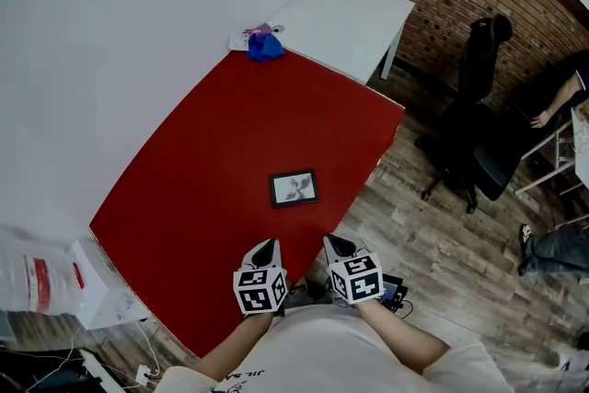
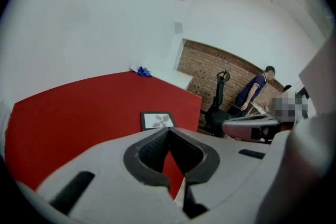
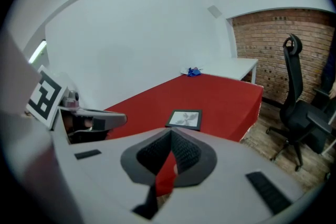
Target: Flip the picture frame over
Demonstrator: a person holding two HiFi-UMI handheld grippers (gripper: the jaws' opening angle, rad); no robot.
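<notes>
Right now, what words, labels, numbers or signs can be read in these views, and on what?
No text reads clearly.
White bag: red label, too blurred to read.
Shirt: dark print, cut off and too small.
Left tongs and right tongs: square marker patterns only, no words.
Picture frame: an image, no lettering.

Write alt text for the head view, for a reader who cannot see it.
A small black picture frame lies picture side up on a red table, untouched. The left gripper and right gripper hover shut by the table's near edge; a blue object sits at the far end.
</notes>
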